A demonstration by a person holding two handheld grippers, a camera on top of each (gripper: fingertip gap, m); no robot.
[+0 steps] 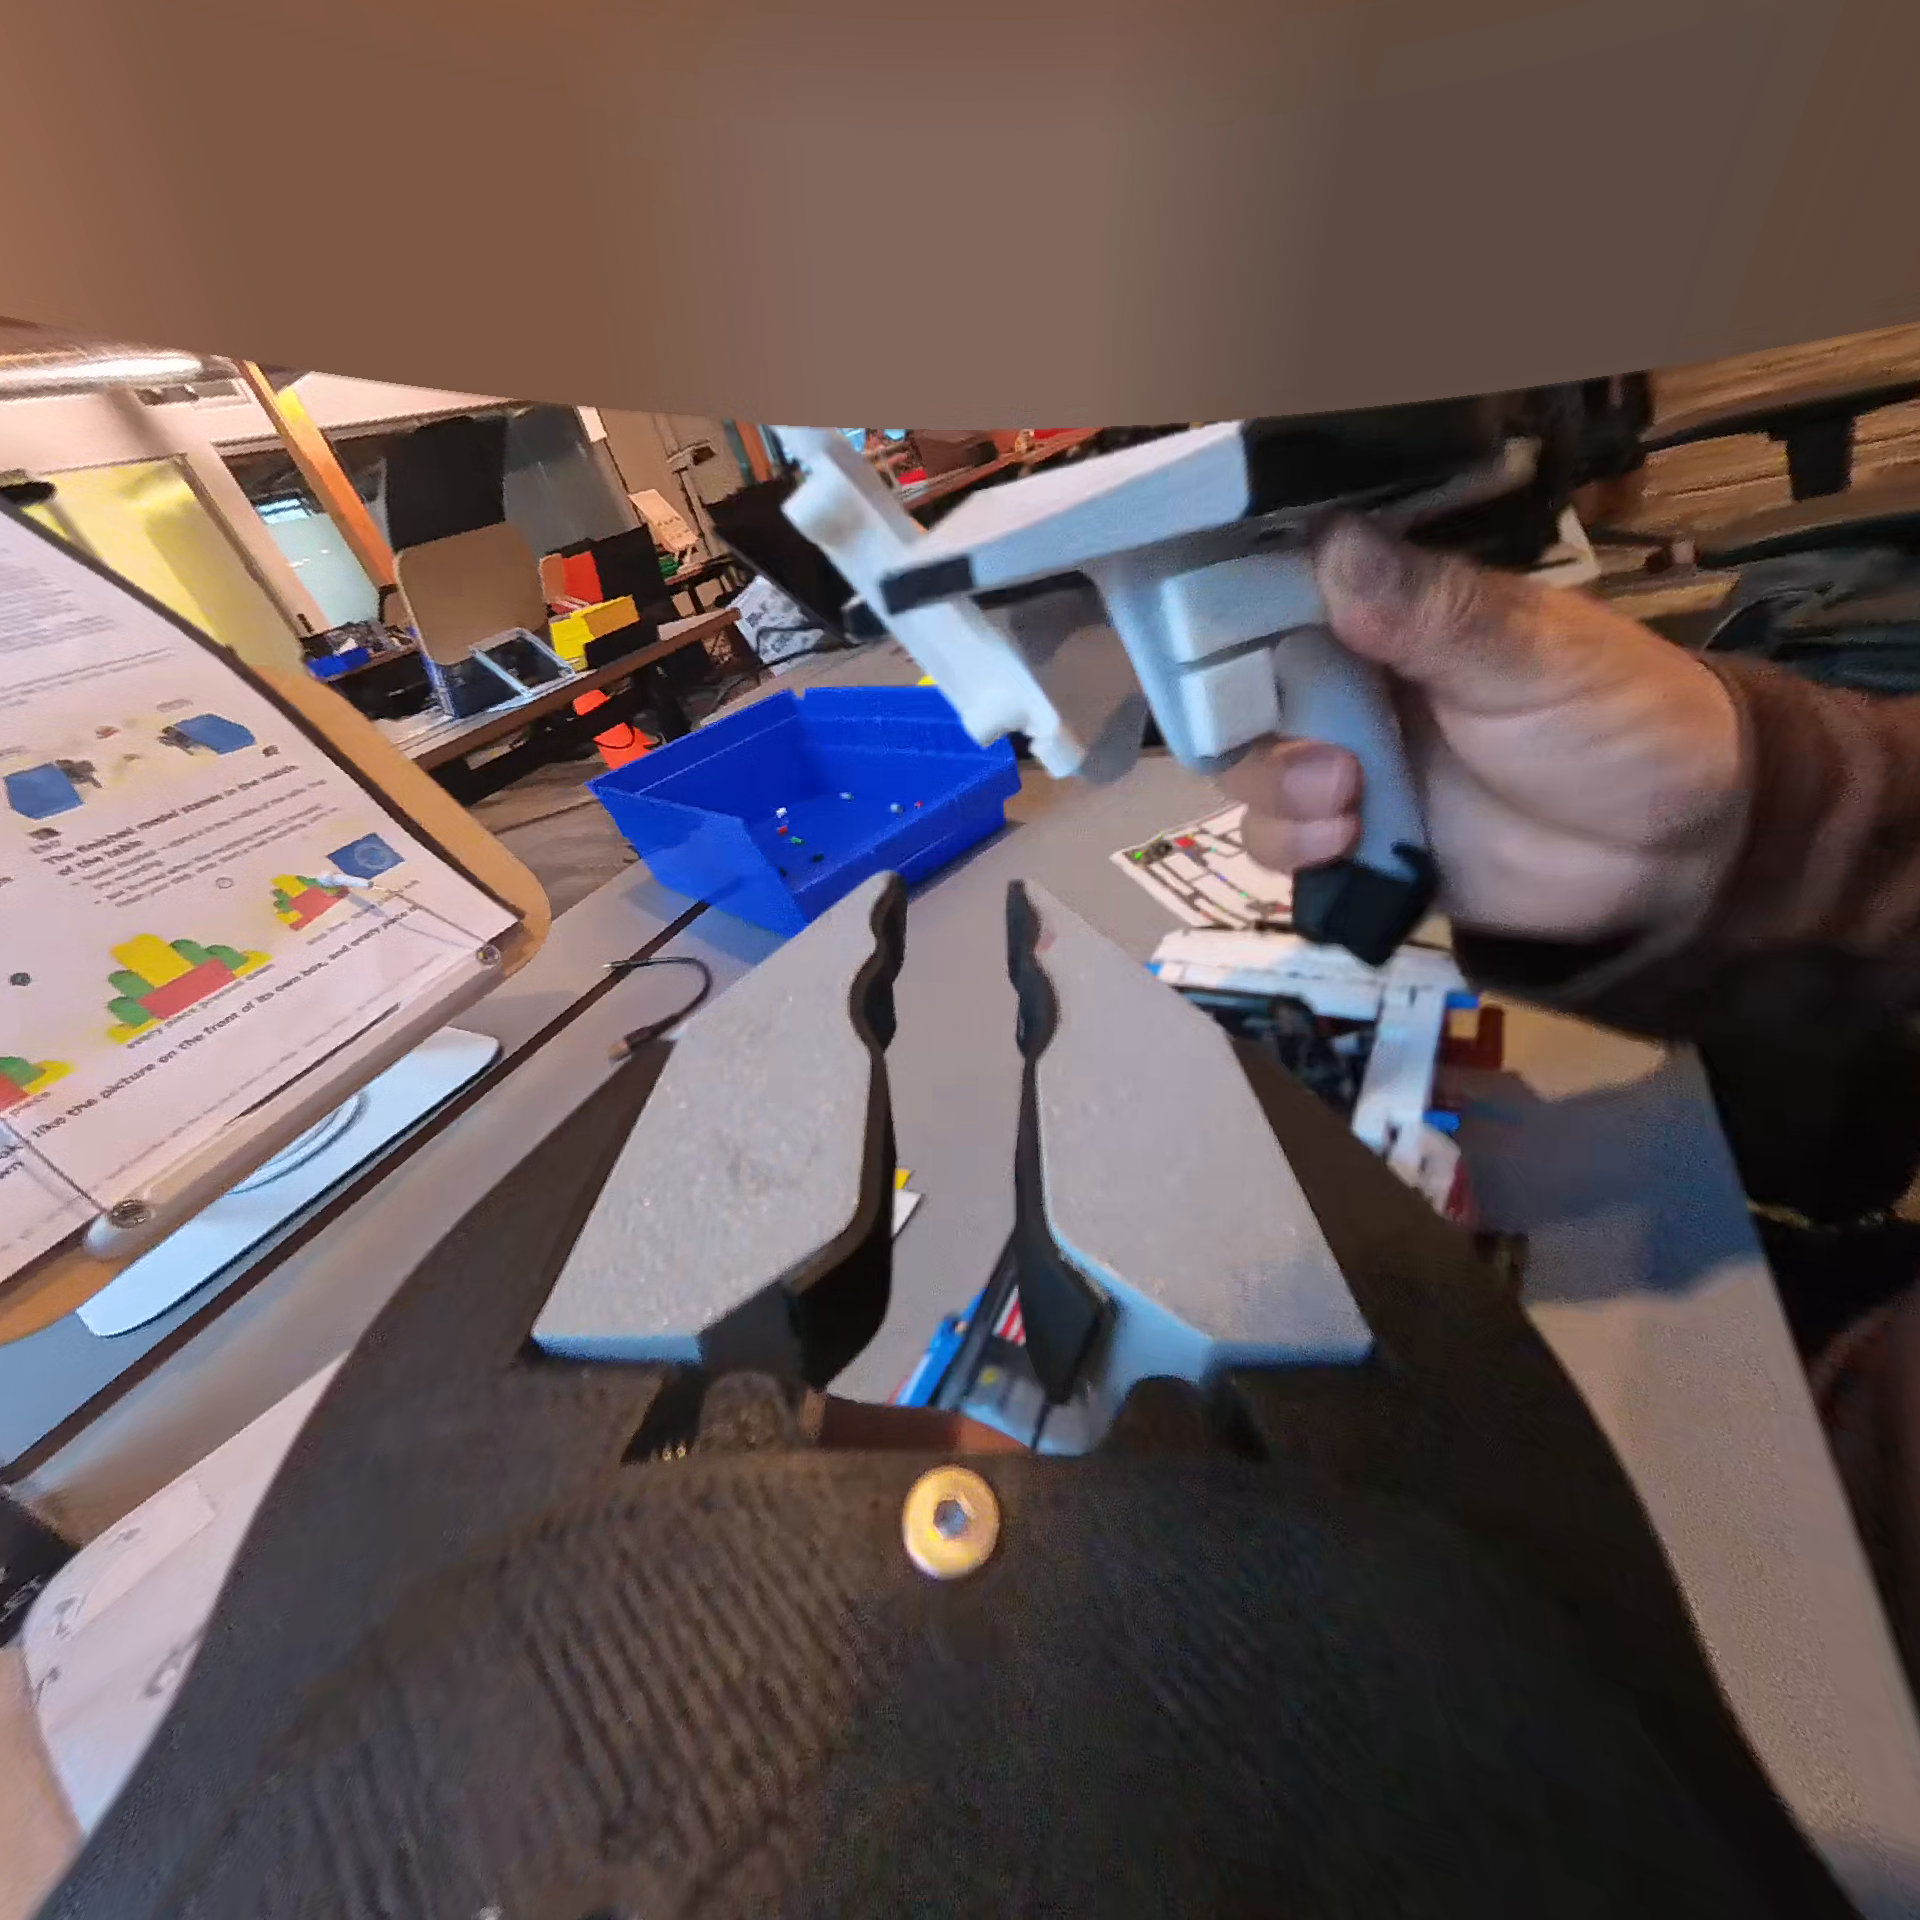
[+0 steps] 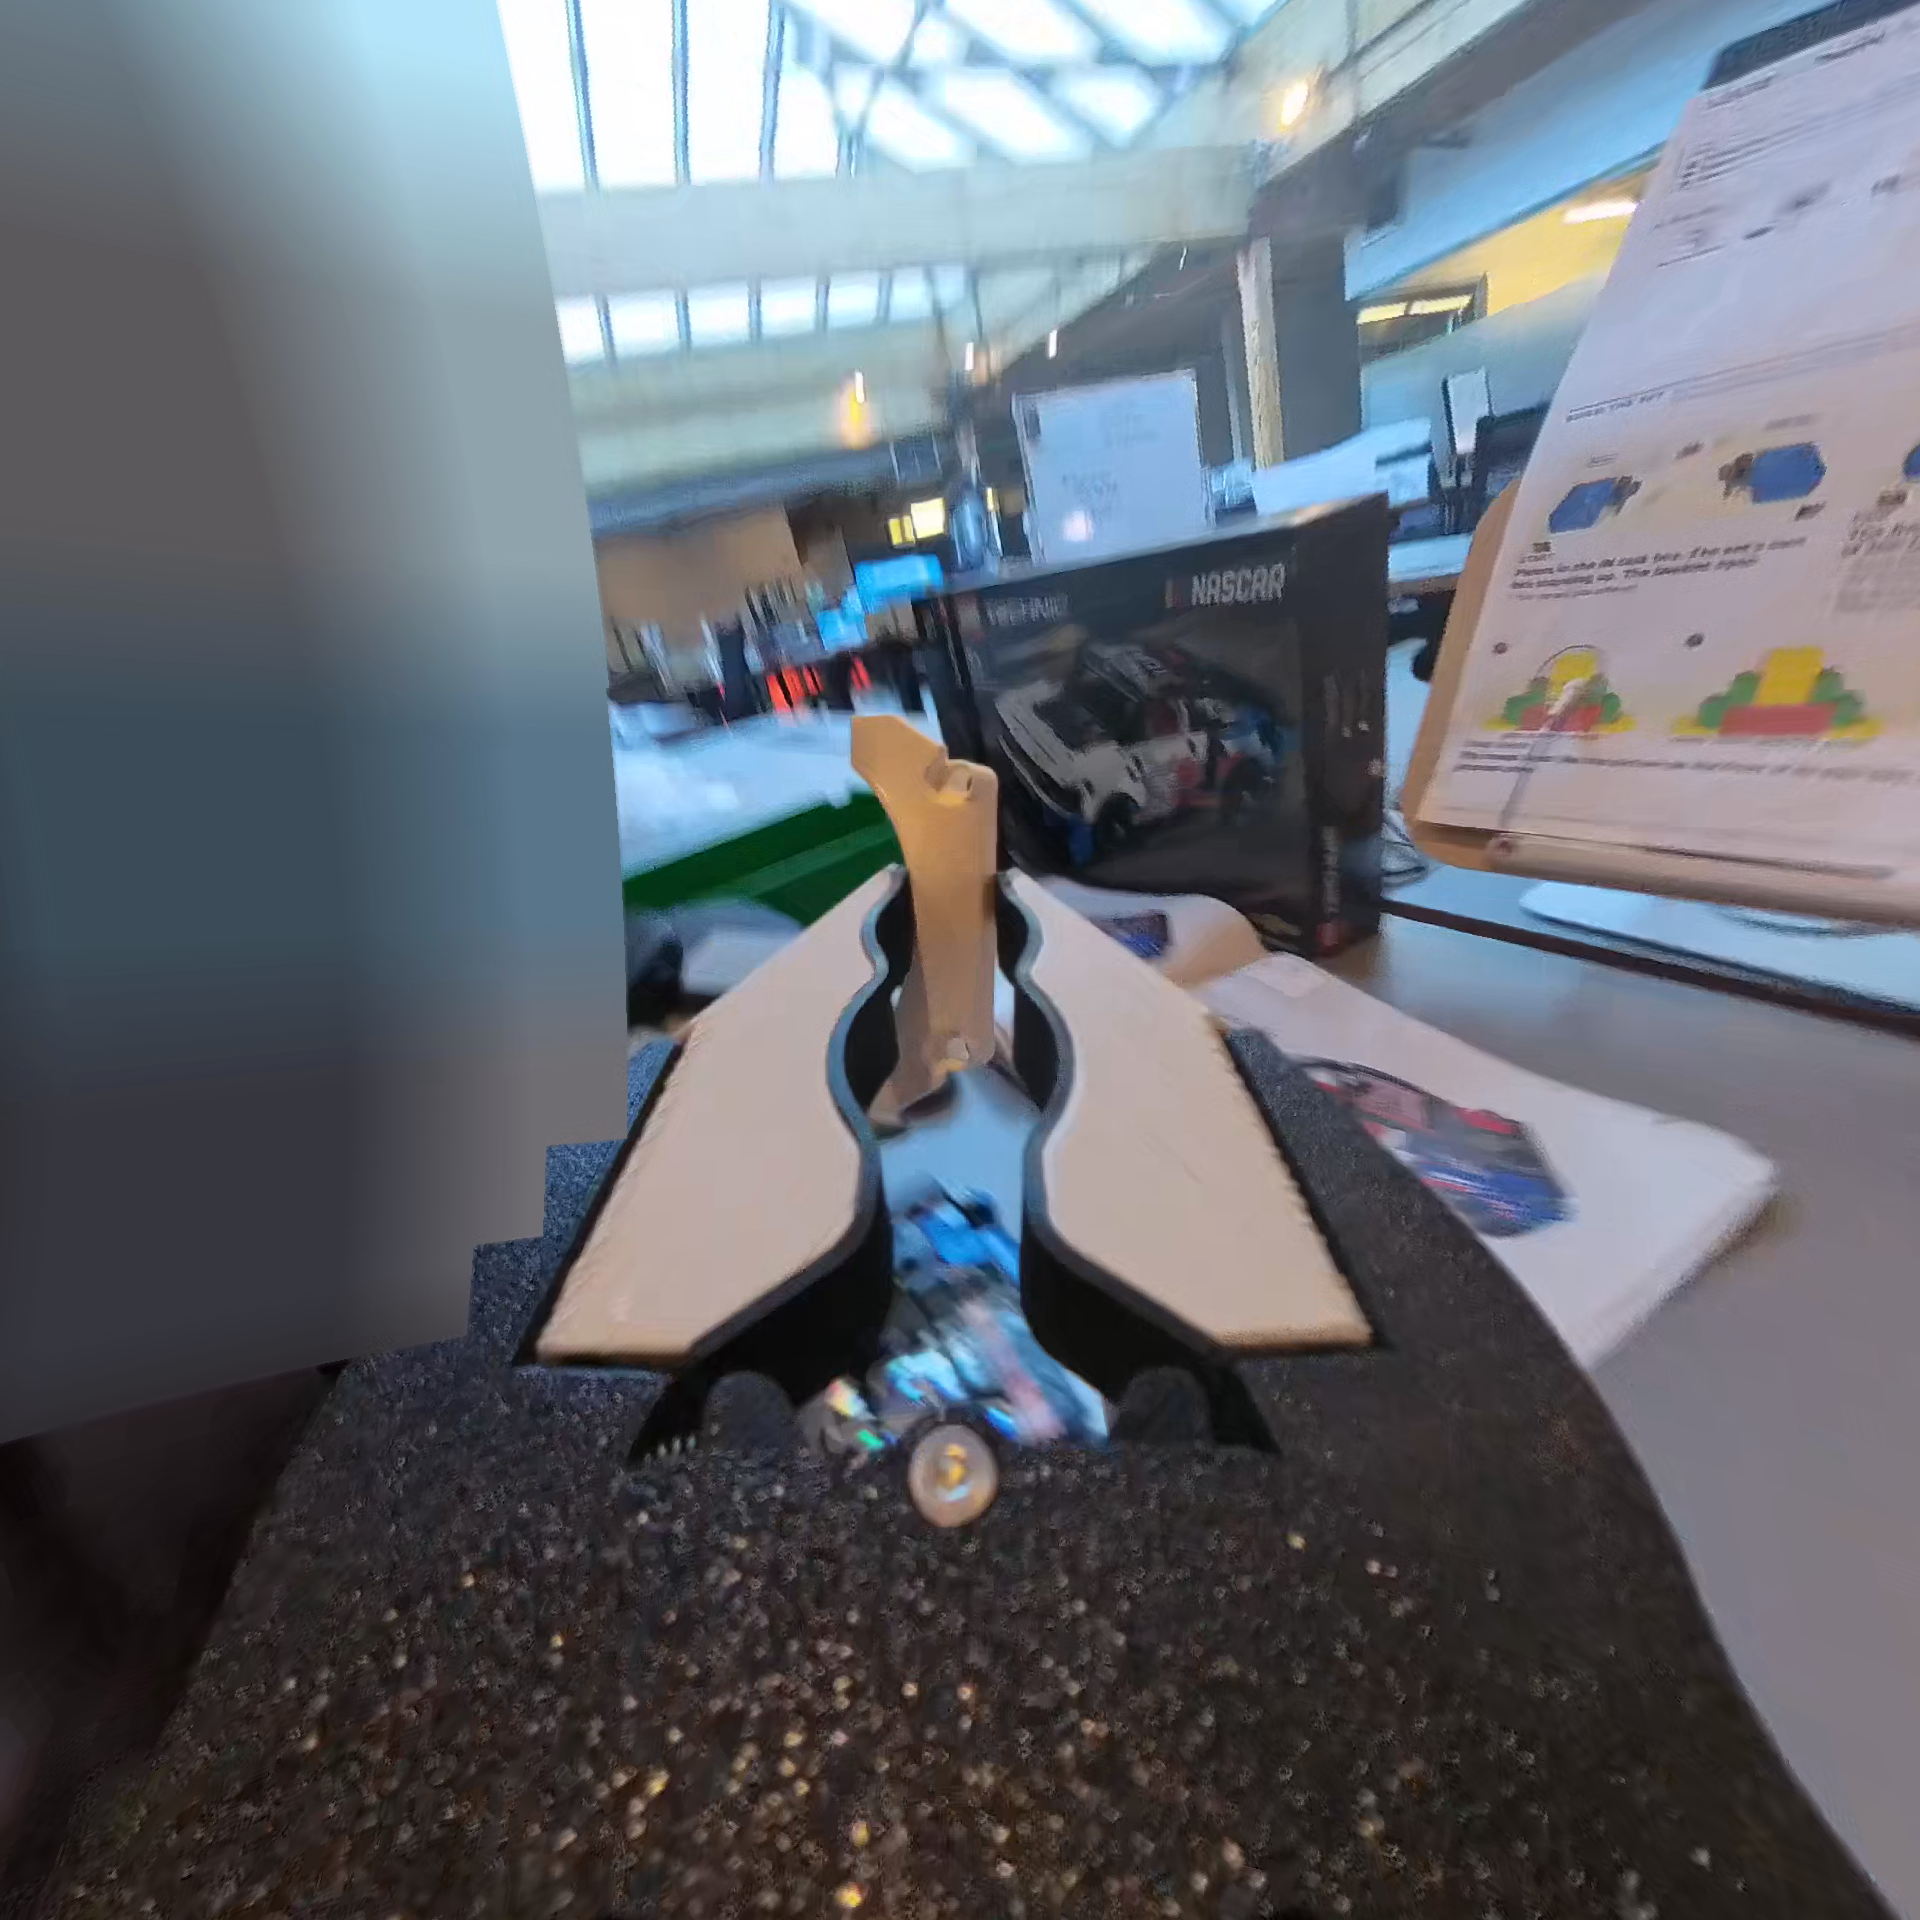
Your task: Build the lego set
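Note:
My right gripper [image 2: 948, 899] is shut on a long pale lego panel [image 2: 940, 831] that stands up between its fingertips. In the left wrist view a hand holds this gripper [image 1: 935, 582] at the upper right, above the table, with the panel [image 1: 831, 499] slanting across its tip. My left gripper [image 1: 954, 914] is open by a narrow gap and empty, and points toward a blue bin [image 1: 727, 831]. The partly built white lego car [image 1: 1392, 1039] lies on the table, to the right of the left gripper and below the right one. It is a blur under the right fingers [image 2: 966, 1299].
The blue bin holds a few small loose pieces. A printed parts sheet [image 1: 1195, 862] lies beside the car. An instruction board on a stand [image 1: 208, 831] is at the left. The black lego box [image 2: 1174, 707] and an open booklet [image 2: 1455, 1143] lie on the grey table. My hands' fingertips stand some 5 centimeters from each other.

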